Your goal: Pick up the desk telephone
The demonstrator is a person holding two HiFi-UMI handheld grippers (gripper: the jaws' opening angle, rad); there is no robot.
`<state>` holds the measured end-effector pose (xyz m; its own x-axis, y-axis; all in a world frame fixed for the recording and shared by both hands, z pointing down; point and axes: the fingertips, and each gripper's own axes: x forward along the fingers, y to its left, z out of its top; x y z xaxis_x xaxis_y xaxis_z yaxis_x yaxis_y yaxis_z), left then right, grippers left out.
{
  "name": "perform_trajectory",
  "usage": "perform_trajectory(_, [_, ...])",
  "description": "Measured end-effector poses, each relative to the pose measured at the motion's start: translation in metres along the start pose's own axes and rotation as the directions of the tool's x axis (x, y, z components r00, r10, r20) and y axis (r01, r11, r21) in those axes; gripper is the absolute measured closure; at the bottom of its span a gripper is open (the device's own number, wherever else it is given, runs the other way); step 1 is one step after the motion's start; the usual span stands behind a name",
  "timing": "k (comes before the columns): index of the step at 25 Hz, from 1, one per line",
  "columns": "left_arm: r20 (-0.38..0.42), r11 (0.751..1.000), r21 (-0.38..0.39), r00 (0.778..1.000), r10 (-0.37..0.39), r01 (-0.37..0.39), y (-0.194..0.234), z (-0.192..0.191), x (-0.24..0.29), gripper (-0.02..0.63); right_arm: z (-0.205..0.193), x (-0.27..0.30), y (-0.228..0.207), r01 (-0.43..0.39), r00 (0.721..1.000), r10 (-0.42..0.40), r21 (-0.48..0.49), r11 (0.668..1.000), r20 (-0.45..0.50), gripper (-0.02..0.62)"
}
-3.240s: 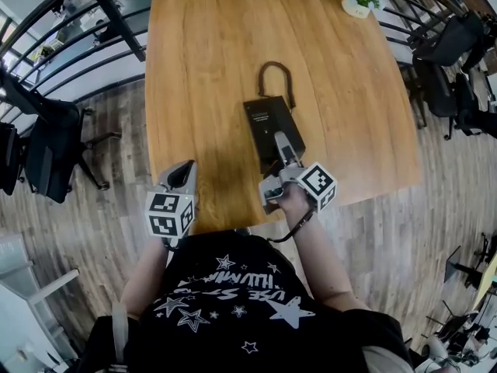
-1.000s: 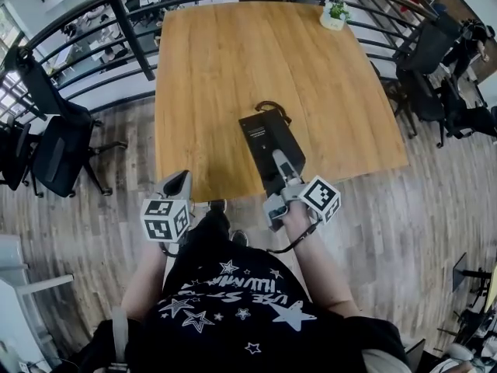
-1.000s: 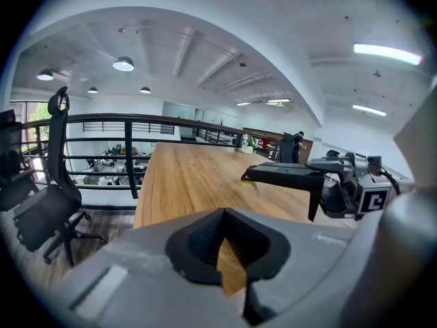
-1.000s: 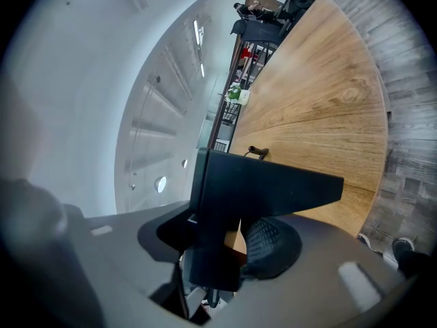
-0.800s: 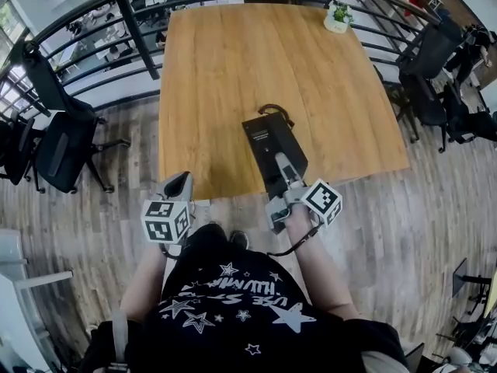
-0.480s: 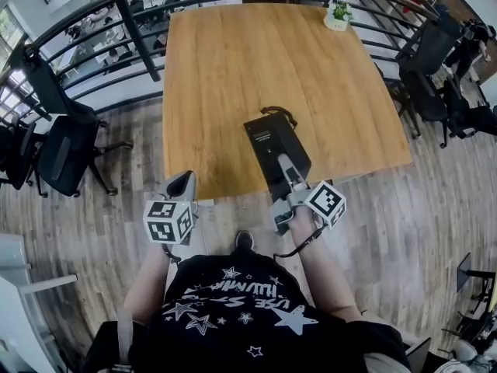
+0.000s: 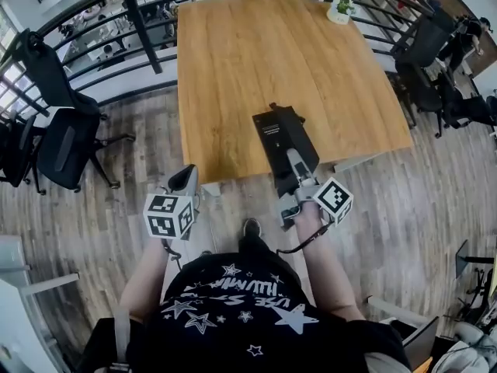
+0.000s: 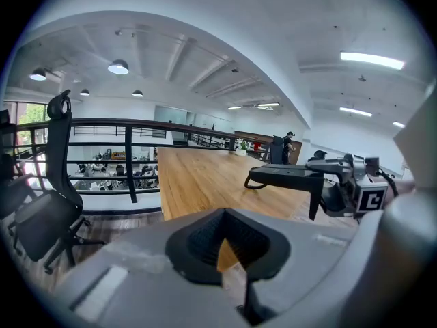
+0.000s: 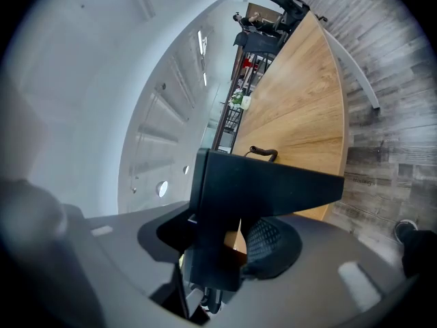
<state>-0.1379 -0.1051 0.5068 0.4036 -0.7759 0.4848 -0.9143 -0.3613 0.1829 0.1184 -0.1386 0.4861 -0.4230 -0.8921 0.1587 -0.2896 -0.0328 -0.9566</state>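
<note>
The black desk telephone (image 7: 282, 133) hangs in the air over the near edge of the wooden table (image 7: 233, 53), its near end past the edge. My right gripper (image 7: 293, 163) is shut on that near end. In the right gripper view the telephone (image 9: 259, 190) fills the space between the jaws of my right gripper (image 9: 225, 248), and its cord (image 9: 265, 152) trails beyond. My left gripper (image 7: 185, 181) hovers over the floor left of the telephone, shut and holding nothing. From the left gripper view the telephone (image 8: 287, 175) shows side-on, level, clear of the tabletop.
A small potted plant (image 7: 342, 8) stands at the table's far right corner. A black railing (image 7: 132, 6) runs behind the table. Office chairs stand at the left (image 7: 58, 142) and right (image 7: 435, 45). The person's shoe (image 7: 250, 228) is on the wooden floor.
Both grippers and the telephone have drawn back from the table toward the person. The telephone, over the tabletop before, now reaches past the near edge.
</note>
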Motion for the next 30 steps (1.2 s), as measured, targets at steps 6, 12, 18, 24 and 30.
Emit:
perform_trajectory(6, [-0.008,0.999,0.006,0.999,-0.035,0.035,0.009,-0.012,-0.03,0.604,-0.026,-0.025,0.013,0.018,0.999,-0.018,0.0,1.0,0.049,0.394])
perform_trajectory(12, [0.001,0.997,0.021,0.997,-0.079,0.079,0.013,-0.028,-0.062,0.604,-0.063,-0.059,0.013,0.027,0.995,-0.028,0.01,1.0,0.092,0.394])
perform_trajectory(18, [0.007,0.992,0.044,0.993,-0.115,0.114,0.009,-0.033,-0.089,0.604,-0.088,-0.092,0.019,0.039,0.992,-0.04,0.008,0.999,0.123,0.394])
perform_trajectory(24, [-0.004,0.987,0.059,0.988,-0.151,0.151,0.011,-0.042,-0.105,0.604,-0.111,-0.105,0.029,0.023,0.989,-0.023,0.001,1.0,0.147,0.394])
perform_trajectory(30, [0.008,0.98,0.087,0.984,-0.179,0.178,0.015,-0.041,-0.122,0.604,-0.132,-0.118,0.034,0.014,0.985,-0.015,0.005,1.0,0.175,0.394])
